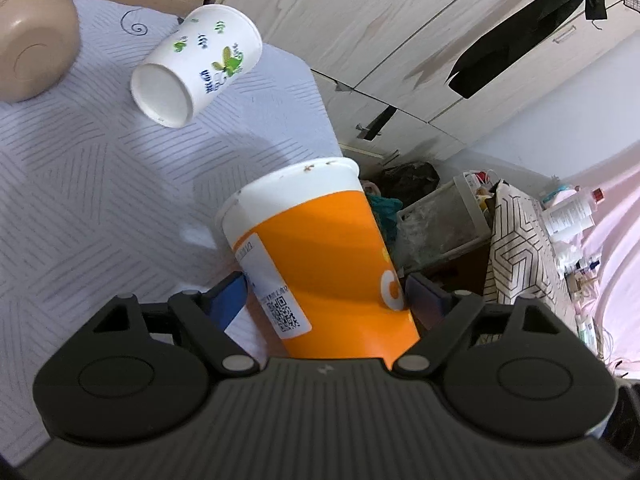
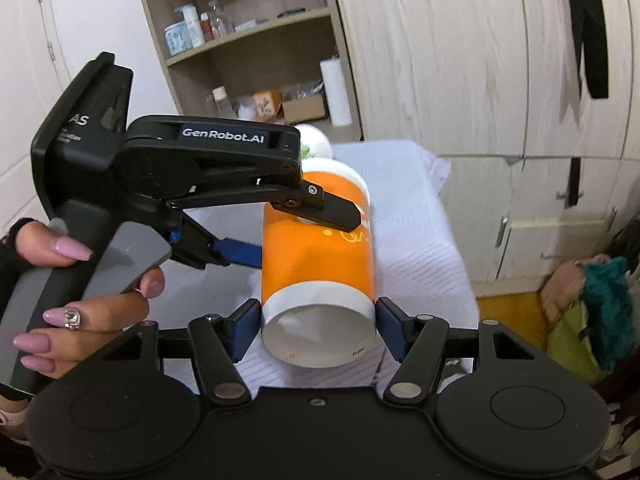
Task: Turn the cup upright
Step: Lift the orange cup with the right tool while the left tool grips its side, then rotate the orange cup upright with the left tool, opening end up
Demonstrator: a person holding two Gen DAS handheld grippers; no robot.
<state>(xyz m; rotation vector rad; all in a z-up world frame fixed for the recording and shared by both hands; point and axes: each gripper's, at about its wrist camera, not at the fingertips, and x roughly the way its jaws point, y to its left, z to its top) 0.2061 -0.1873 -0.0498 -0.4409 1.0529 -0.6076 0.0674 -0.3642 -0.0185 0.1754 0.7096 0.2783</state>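
Note:
An orange paper cup with white bands (image 1: 320, 248) is held off the table, lying roughly sideways. My left gripper (image 1: 326, 292) is shut on its middle, blue pads against both sides; it shows in the right wrist view (image 2: 304, 224) as a black tool clamping the cup (image 2: 316, 256). My right gripper (image 2: 318, 320) has its blue pads touching the cup's recessed base end on both sides. A white cup with green print (image 1: 196, 64) lies on its side on the table further back.
A white patterned tablecloth (image 1: 80, 200) covers the table. A beige container (image 1: 32, 40) stands at its far left. Wooden cupboards (image 2: 460, 60) and open shelves (image 2: 248, 40) stand behind. Bags and clutter (image 1: 440, 216) fill the floor to the right.

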